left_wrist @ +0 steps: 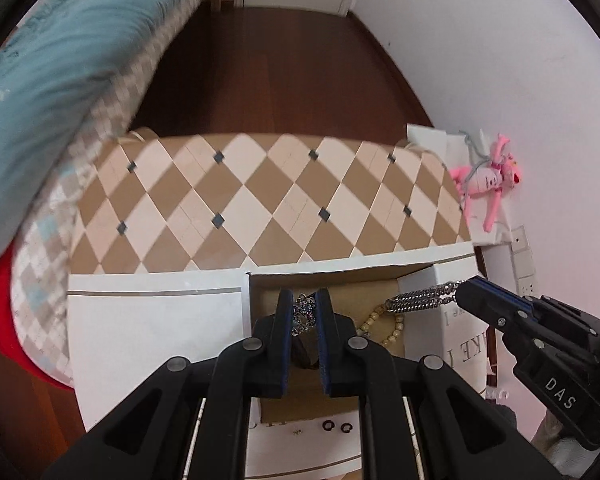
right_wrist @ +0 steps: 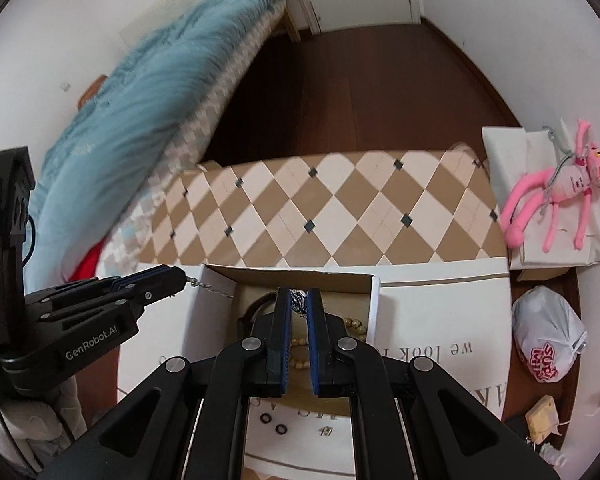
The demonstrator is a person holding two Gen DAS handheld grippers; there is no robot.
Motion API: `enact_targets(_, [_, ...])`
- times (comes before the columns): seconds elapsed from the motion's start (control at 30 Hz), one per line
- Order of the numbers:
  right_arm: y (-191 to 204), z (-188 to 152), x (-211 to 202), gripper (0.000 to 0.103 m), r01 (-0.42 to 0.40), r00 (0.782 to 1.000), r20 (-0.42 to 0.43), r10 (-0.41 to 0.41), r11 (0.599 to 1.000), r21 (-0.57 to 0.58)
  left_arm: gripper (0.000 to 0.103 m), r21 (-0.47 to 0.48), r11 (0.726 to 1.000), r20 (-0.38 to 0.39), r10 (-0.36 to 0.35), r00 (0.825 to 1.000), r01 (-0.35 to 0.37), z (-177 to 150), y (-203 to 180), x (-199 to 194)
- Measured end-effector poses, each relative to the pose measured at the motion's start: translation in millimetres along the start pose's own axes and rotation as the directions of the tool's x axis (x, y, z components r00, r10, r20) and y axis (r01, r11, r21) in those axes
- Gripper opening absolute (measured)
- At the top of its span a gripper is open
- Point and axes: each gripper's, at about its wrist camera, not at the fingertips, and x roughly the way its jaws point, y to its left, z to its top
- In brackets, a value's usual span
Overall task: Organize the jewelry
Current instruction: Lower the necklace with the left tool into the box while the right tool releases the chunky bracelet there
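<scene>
A white box (left_wrist: 156, 320) with an open tan-lined compartment holds a beaded bracelet (left_wrist: 384, 326). My left gripper (left_wrist: 305, 300) is shut on a sparkly silver pendant (left_wrist: 305, 314) over the compartment. My right gripper (left_wrist: 462, 286) comes in from the right, shut on a thick silver chain (left_wrist: 420, 300) that hangs toward the compartment. In the right wrist view my right gripper (right_wrist: 299, 294) pinches the silver chain (right_wrist: 299, 300) above the beaded bracelet (right_wrist: 354, 326), and my left gripper (right_wrist: 182, 276) at left holds a thin chain (right_wrist: 210, 288) over the box rim (right_wrist: 374, 296).
A diamond-patterned box (left_wrist: 260, 204) stands behind the white box. A bed with a blue blanket (left_wrist: 60, 60) is at left. A pink plush toy (right_wrist: 556, 188) lies on white boxes at right, with a white plastic bag (right_wrist: 548, 340) below it. Two small black rings (left_wrist: 336, 426) lie on the box front.
</scene>
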Motion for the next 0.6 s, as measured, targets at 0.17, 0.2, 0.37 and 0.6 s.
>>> enact_targets(0.17, [-1.4,8.1,30.4,0.008,-0.014,0.997,-0.07,0.013,1.0,-0.007,0.01,-0.046,0.999,-0.079,0.014,0.997,-0.018,6.9,7.8,17.0])
enact_targets(0.2, [-1.8,9.5,36.8,0.008,-0.014,0.996,-0.092,0.014,1.0,-0.007,0.01,-0.067,0.998,-0.092,0.011,0.996,-0.018,7.7,10.8,18.3])
enact_targets(0.37, [-4.4,12.7,50.5,0.014,0.06,0.99,-0.126,-0.063,0.998,-0.026,0.065,-0.079,0.994,-0.057,0.074,0.996,-0.078,10.7,16.1,7.4])
enact_targets(0.6, [-5.1,4.4,25.9,0.057,0.21,0.976,-0.039,-0.213,0.975,-0.07,0.1,-0.05,0.977,0.021,0.211,0.977,-0.209,2.1,17.8,-8.6])
